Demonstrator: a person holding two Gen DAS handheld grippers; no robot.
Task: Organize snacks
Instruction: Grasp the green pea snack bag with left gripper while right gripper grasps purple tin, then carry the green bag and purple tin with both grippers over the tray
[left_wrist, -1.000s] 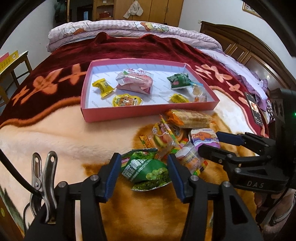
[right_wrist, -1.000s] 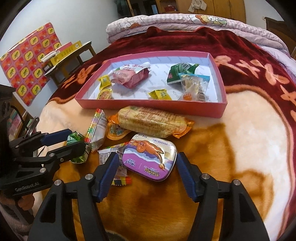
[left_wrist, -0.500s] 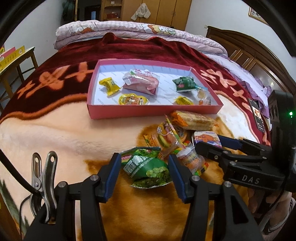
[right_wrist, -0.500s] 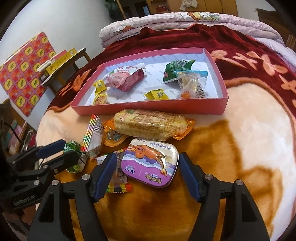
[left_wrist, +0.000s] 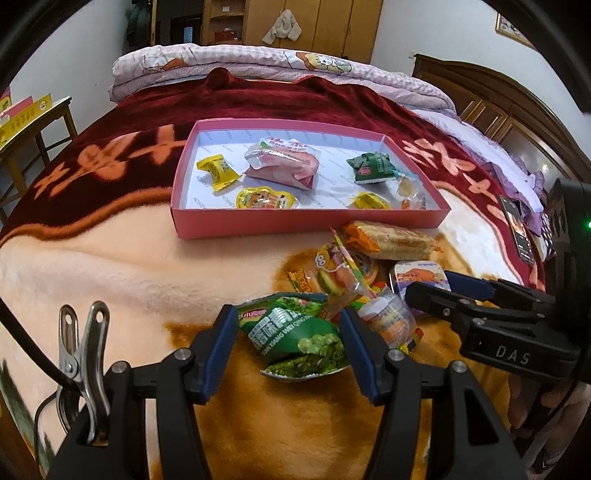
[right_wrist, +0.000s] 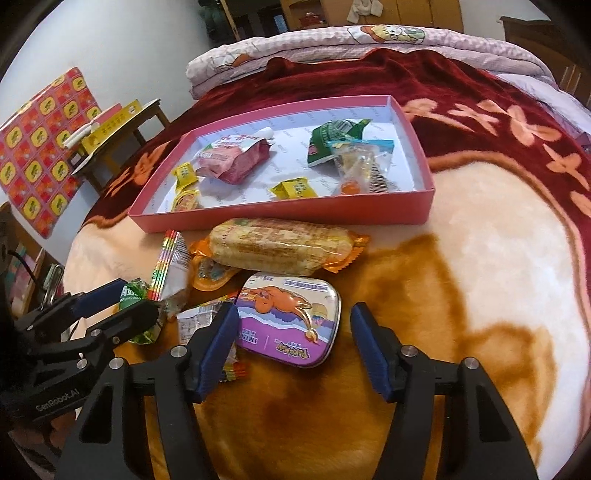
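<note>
A green pea packet (left_wrist: 295, 336) lies on the orange blanket between the fingers of my left gripper (left_wrist: 288, 332). Its jaws are opening and the pads no longer squeeze the packet. My right gripper (right_wrist: 293, 332) straddles a purple cartoon tin (right_wrist: 288, 317). Its jaws are closing: the left pad touches the tin's edge and the right pad stands off. Behind them lie a long biscuit pack (right_wrist: 280, 247) and a rainbow-edged packet (right_wrist: 171, 266). Further back, the pink tray (left_wrist: 295, 221) holds several wrapped snacks.
A phone (left_wrist: 519, 236) lies on the blanket at the right. A wooden stool with yellow boxes (right_wrist: 110, 122) stands left of the bed. A folded quilt (left_wrist: 280, 66) lies across the far end. Each gripper shows at the other view's side edge.
The left jaws have spread wider around the green packet. The right jaws have narrowed toward the tin. Both hands stay where they were.
</note>
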